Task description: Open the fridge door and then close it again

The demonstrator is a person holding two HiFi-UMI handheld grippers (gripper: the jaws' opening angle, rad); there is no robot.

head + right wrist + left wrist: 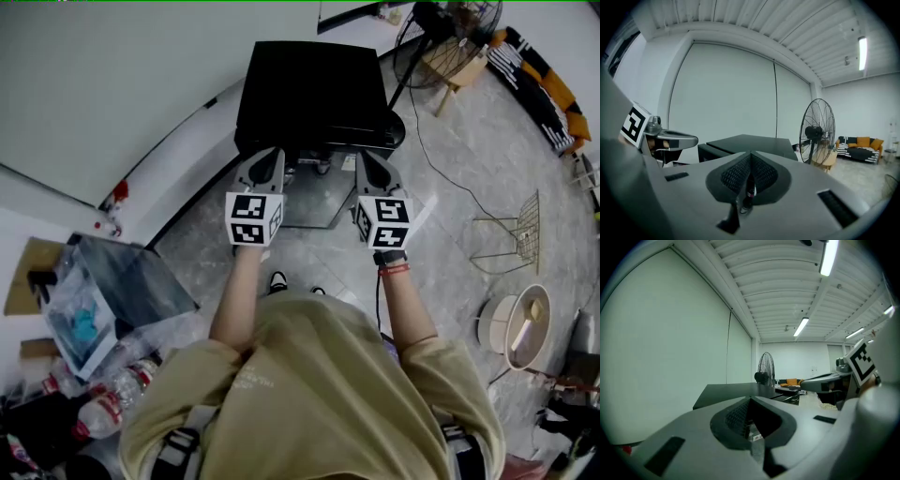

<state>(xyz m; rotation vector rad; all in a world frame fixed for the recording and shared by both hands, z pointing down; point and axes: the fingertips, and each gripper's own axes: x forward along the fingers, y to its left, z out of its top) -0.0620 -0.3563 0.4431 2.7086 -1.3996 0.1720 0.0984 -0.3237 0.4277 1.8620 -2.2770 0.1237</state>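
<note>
The black fridge (pixel 314 94) stands against the white wall, seen from above, and its flat top also shows in the left gripper view (pixel 736 392) and the right gripper view (pixel 750 142). From here I cannot tell whether its door is ajar. Both grippers are held side by side just in front of its upper front edge. My left gripper (pixel 272 157) is shut with nothing between its jaws, which meet at a point (pixel 750 401). My right gripper (pixel 367 159) is likewise shut and empty (pixel 751 157). Neither visibly touches the fridge.
A standing fan (pixel 450 37) is right of the fridge, with its cable across the tiled floor. A clear box (pixel 112 291) and plastic bottles (pixel 112 394) sit at the left. A wire stool (pixel 516 234) and a round white tub (pixel 520 328) stand at the right.
</note>
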